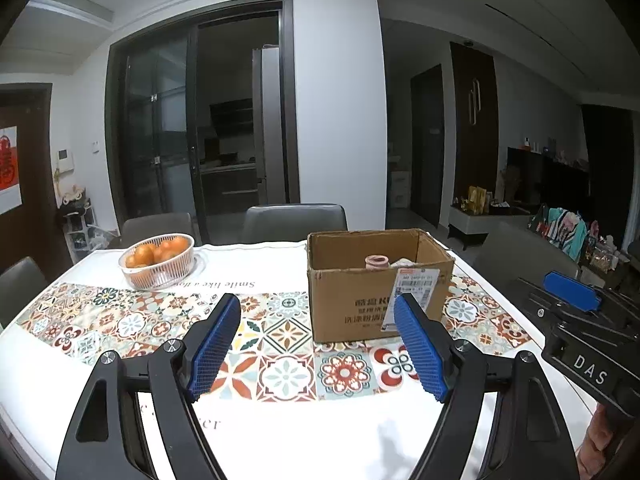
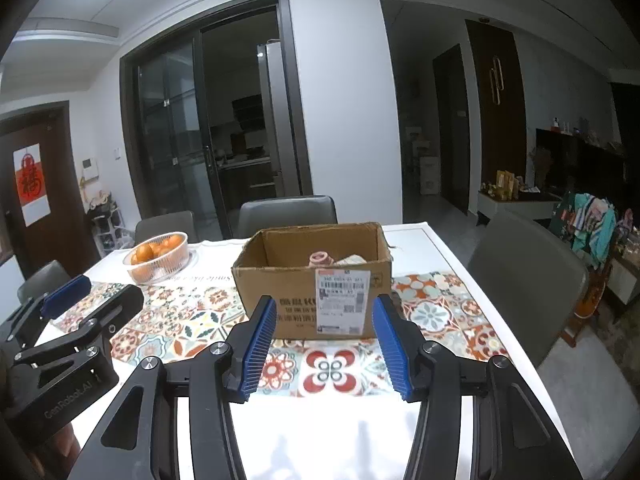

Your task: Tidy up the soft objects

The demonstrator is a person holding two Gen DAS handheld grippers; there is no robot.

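Note:
An open cardboard box stands on the patterned table runner. Inside it I see a pink soft object and a pale one beside it, both mostly hidden by the box wall. My left gripper is open and empty, hovering above the table in front of the box's left side. My right gripper is open and empty, just in front of the box. Each gripper shows in the other's view: the right one, the left one.
A white basket of oranges stands at the back left of the white table. Grey chairs stand at the far side and the right. The table's right edge drops to the floor.

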